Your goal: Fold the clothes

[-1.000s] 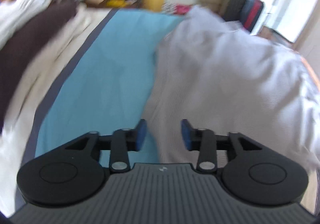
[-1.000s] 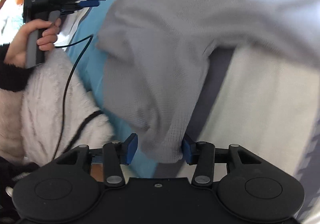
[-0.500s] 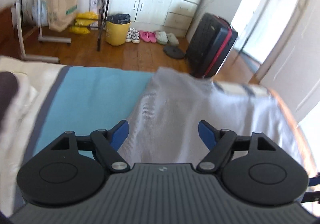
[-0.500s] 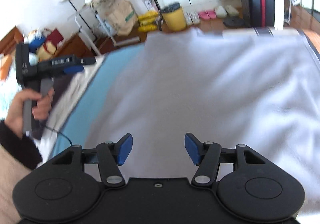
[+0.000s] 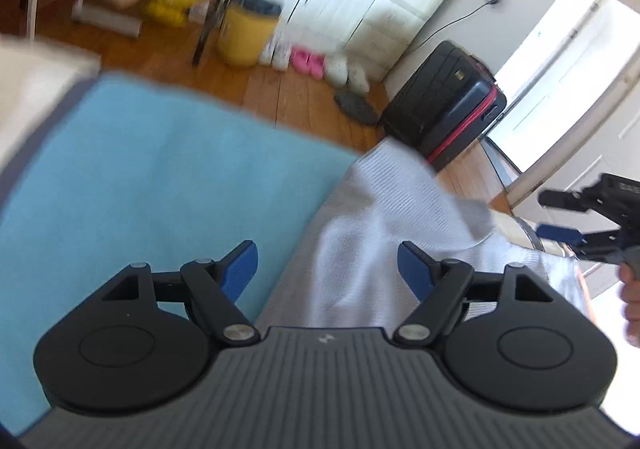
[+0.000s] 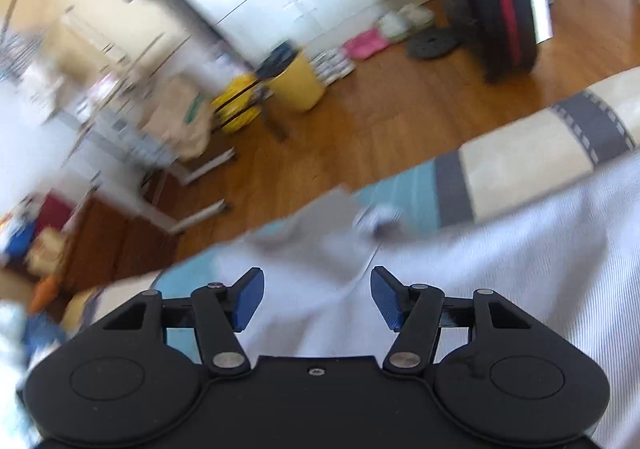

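A pale grey ribbed garment (image 5: 380, 217) lies spread on the light blue sheet (image 5: 160, 177) of a bed, with one corner rumpled near the foot end. My left gripper (image 5: 326, 253) hovers over the garment's left edge, open, its blue pads holding nothing. In the right wrist view the same garment (image 6: 500, 269) fills the lower right, and its folded corner (image 6: 332, 233) lies just ahead of my right gripper (image 6: 316, 273), which is open and empty. The left wrist view also shows the right gripper (image 5: 556, 215) at the far right, held by a hand (image 5: 632, 289).
Beyond the foot of the bed is a wooden floor (image 5: 288, 89) with a yellow bin (image 5: 246, 33), pink slippers (image 5: 306, 61) and a black suitcase with a red stripe (image 5: 444, 109). The bed's cream cover with a grey band (image 6: 520, 165) shows at the right edge.
Both grippers swung fast toward the foot of the bed, and both views are blurred. The right gripper let go of the garment fold between its pads. Both pairs of jaws now stand wider.
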A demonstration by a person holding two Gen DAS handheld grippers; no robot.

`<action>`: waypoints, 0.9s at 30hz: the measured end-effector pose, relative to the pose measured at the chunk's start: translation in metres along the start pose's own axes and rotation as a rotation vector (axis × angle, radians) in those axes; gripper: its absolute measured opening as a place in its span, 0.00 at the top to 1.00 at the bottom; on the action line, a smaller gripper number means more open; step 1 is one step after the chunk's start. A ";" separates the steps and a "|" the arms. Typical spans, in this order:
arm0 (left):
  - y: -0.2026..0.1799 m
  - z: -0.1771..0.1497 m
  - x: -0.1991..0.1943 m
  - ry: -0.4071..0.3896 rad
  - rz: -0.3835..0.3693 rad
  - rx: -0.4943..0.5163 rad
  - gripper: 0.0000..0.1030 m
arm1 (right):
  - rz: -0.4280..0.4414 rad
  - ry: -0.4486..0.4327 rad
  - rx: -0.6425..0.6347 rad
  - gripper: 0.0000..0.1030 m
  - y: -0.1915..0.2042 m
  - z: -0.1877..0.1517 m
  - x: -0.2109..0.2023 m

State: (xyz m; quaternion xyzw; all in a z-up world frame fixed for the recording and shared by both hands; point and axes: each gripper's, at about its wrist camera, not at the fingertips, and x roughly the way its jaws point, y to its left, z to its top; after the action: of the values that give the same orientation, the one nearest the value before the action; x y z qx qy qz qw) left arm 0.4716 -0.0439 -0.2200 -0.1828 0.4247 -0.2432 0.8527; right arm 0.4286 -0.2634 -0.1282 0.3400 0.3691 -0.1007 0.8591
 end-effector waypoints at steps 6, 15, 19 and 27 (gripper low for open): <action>0.014 0.002 0.000 -0.031 0.160 0.025 0.26 | -0.160 0.197 0.057 0.32 -0.010 0.024 0.081; -0.013 -0.008 0.014 -0.034 0.068 0.104 0.27 | -0.068 0.108 -0.172 0.91 0.006 0.021 0.090; -0.025 -0.009 0.010 -0.041 0.065 0.134 0.29 | 0.038 0.001 -0.352 0.92 0.009 -0.003 0.042; -0.023 0.000 -0.012 -0.173 -0.074 0.079 0.30 | 0.097 0.145 -0.771 0.92 -0.017 -0.100 -0.045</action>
State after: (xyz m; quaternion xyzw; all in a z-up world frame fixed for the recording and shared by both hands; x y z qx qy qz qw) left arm 0.4589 -0.0556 -0.2003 -0.1851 0.3323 -0.2745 0.8831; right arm 0.3329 -0.2139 -0.1555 0.0157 0.4229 0.1103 0.8993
